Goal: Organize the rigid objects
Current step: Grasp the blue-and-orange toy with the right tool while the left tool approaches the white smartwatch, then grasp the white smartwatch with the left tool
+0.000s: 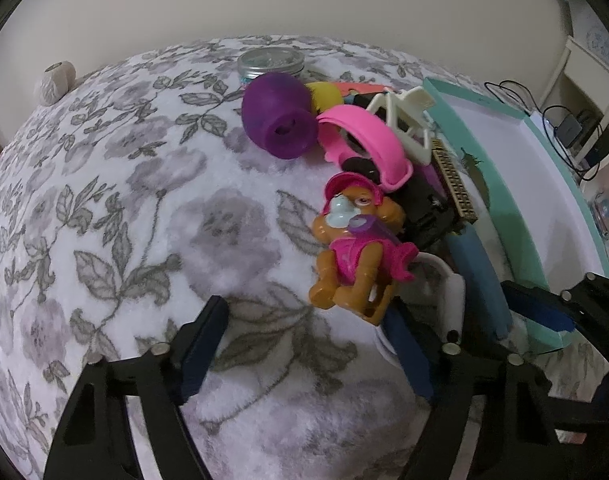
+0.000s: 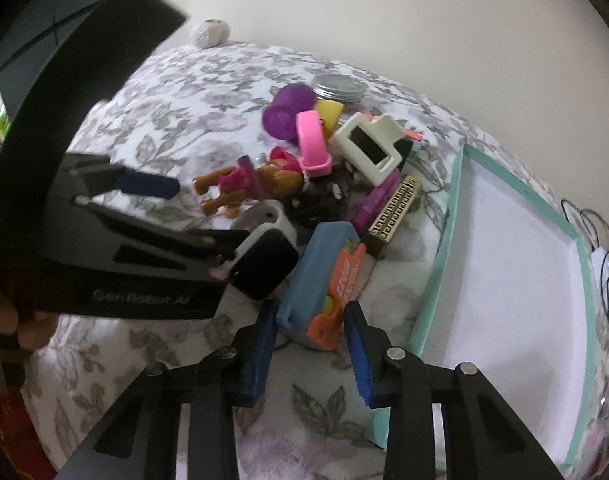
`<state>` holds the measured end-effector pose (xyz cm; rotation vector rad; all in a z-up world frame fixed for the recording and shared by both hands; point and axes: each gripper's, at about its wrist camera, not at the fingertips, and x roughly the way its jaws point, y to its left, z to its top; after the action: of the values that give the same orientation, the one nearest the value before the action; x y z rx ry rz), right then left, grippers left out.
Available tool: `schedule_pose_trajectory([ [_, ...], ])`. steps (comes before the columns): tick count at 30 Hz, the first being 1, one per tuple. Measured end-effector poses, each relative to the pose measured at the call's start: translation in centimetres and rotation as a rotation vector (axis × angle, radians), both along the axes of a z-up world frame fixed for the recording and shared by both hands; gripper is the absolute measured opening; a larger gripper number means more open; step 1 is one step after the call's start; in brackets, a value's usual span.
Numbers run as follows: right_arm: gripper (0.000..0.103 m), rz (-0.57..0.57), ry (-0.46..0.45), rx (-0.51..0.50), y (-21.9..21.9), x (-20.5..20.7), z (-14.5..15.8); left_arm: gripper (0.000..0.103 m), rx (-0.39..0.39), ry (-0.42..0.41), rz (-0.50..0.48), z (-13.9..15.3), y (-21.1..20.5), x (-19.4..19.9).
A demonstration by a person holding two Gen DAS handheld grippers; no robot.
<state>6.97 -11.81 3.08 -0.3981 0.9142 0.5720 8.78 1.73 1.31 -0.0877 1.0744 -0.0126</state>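
Right tongs (image 2: 310, 350) half-closed around the near end of the blue rectangular case with orange card (image 2: 318, 284), pads not clearly pressing. Left tongs (image 1: 304, 344) wide open, empty, straddling the brown toy dog's (image 1: 352, 256) legs. Toy pile lies on the floral bedspread (image 1: 144, 200) beside the empty teal-rimmed white tray (image 2: 504, 264).

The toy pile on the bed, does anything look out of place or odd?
Yes. The toys are heaped in a jumble beside the teal box, which holds nothing. The toy dog lies tipped on its back, and the purple cup lies on its side.
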Motion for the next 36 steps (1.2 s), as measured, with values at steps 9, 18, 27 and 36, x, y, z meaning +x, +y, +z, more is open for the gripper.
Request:
schedule_pose_trajectory([
  [9, 0.033, -0.081, 0.02, 0.074, -0.9, 1.2, 0.2, 0.053, -0.041, -0.013, -0.056, 0.5, -1.3, -0.1],
  [18, 0.028, -0.13, 0.029, 0.14, -2.0, 0.7, 1.1, 0.025, -0.137, 0.006, -0.063, 0.7, -1.5, -0.8],
  [27, 0.027, -0.133, 0.127, 0.204, -3.4, -1.4, 0.7, 0.01, -0.167, 0.008, -0.086, 1.1, -1.6, -2.7],
  [36, 0.026, -0.165, 0.152, 0.204, -3.8, -1.3, -0.4, 0.01, -0.157, 0.019, -0.093, 1.2, -0.9, -4.5],
])
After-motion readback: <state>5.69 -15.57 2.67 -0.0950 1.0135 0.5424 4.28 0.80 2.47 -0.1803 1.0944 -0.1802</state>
